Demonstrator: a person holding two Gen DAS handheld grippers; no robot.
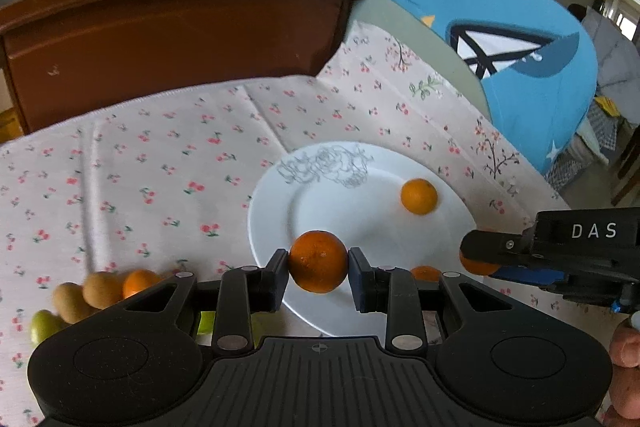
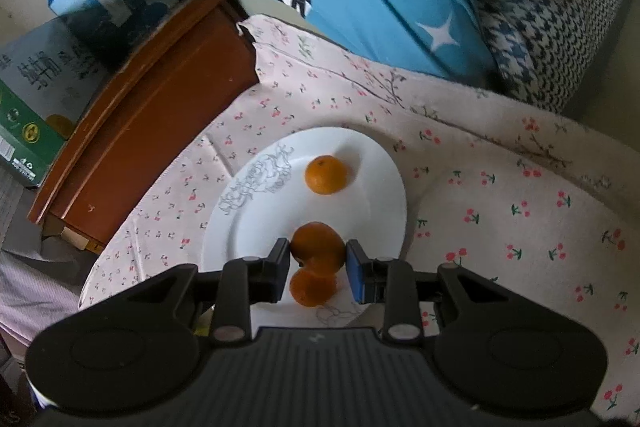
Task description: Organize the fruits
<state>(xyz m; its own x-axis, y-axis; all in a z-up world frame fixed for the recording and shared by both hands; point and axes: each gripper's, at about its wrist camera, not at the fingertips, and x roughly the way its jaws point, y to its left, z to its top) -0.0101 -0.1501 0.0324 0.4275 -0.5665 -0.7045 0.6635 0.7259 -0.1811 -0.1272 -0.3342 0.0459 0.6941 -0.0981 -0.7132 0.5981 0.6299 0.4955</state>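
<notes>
Left wrist view: cherry-print cloth (image 1: 160, 167) under white plate (image 1: 280, 227); each tool (image 1: 318, 269) (image 2: 318, 259) grips an orange (image 1: 319, 261) (image 2: 318, 247).

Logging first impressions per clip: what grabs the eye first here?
An orange clamped in the left claw over the near rim of the white plate. The right claw grips a second orange above the same plate, where two loose oranges already lie.

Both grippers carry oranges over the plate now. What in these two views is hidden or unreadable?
- Left wrist view: fruit pile blurred, partly behind the left gripper; count unclear.
- Left wrist view: right gripper covers most of its orange.
- Right wrist view: right gripper and its orange overlap the lower plate orange.
</notes>
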